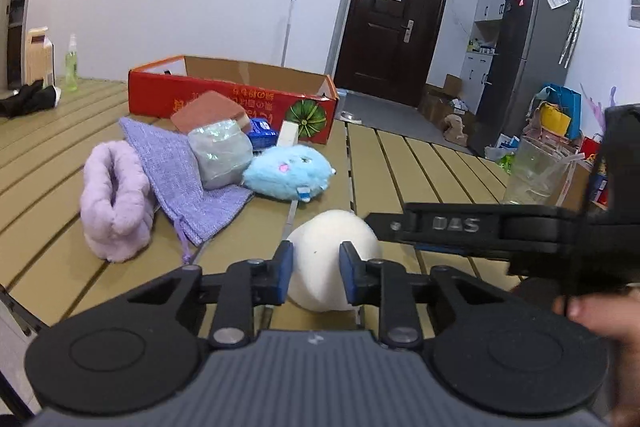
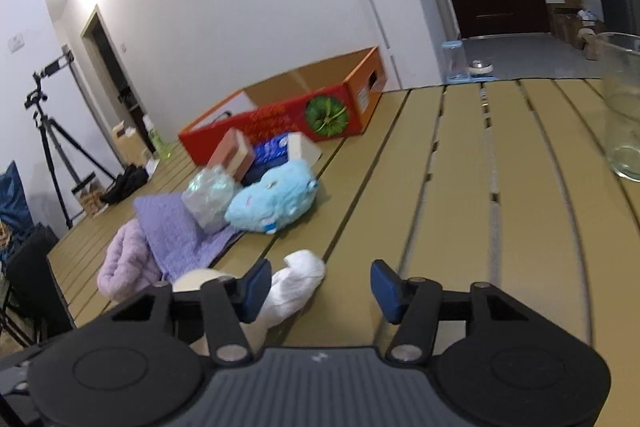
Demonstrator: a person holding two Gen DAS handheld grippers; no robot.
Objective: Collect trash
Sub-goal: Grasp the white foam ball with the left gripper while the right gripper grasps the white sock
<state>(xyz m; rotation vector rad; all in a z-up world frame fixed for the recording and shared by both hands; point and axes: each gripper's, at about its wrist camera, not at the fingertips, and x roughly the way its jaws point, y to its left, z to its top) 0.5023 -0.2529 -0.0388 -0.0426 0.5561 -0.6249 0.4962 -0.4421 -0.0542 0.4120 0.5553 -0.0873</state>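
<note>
A white rounded lump, like a wad or ball (image 1: 332,259), lies on the tan slatted table (image 1: 420,171) between the blue pads of my left gripper (image 1: 316,273); the jaws stand close on both sides of it. In the right wrist view my right gripper (image 2: 320,285) is open above the table, with a crumpled white tissue (image 2: 298,283) by its left finger and a cream round object (image 2: 200,279) further left. The right gripper's finger also shows in the left wrist view (image 1: 460,225), just right of the white lump.
A red open cardboard box (image 1: 236,99) stands at the back. Before it lie a blue plush (image 1: 288,171), a clear plastic wad (image 1: 222,153), a purple knit cloth (image 1: 180,167), a lilac fuzzy slipper (image 1: 114,199) and small boxes. A clear glass (image 2: 624,107) stands at the right.
</note>
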